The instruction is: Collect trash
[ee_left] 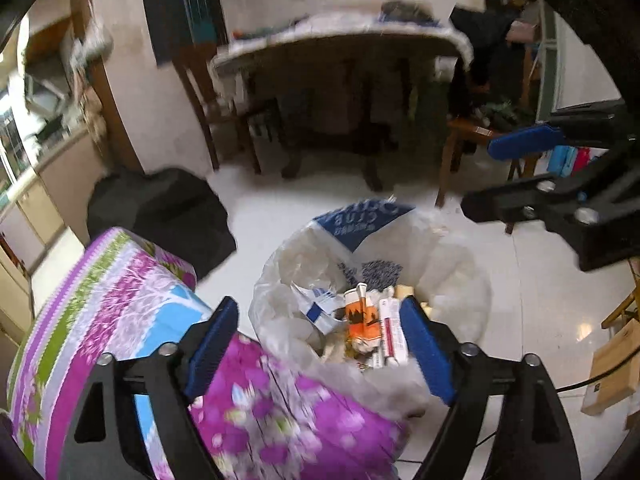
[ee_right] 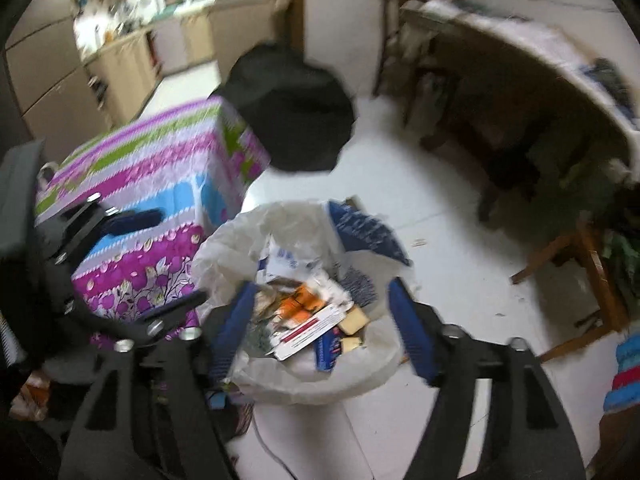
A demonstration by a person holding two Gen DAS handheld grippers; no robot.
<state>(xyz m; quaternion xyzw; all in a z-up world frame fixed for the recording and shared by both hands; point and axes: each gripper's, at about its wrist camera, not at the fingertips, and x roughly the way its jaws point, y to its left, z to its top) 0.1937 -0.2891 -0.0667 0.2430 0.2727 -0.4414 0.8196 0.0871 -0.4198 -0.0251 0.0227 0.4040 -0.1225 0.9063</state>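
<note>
Both my grippers hang empty, jaws spread — left gripper (ee_left: 320,344) and right gripper (ee_right: 320,328) — directly above the lined trash bin (ee_right: 224,256), right slightly nearer.

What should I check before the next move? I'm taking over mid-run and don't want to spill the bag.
1. Left gripper open and holding nothing: ok.
2. Right gripper open and holding nothing: ok.
3. Bag mouth open, rim spread: ok.
4. Trash inside the bag, orange carton and white box among it: ok.
5. Floor beside the bag free of litter: not ok, small scraps lie there.
6. Bag's fullness below the top layer: cannot tell.
</note>
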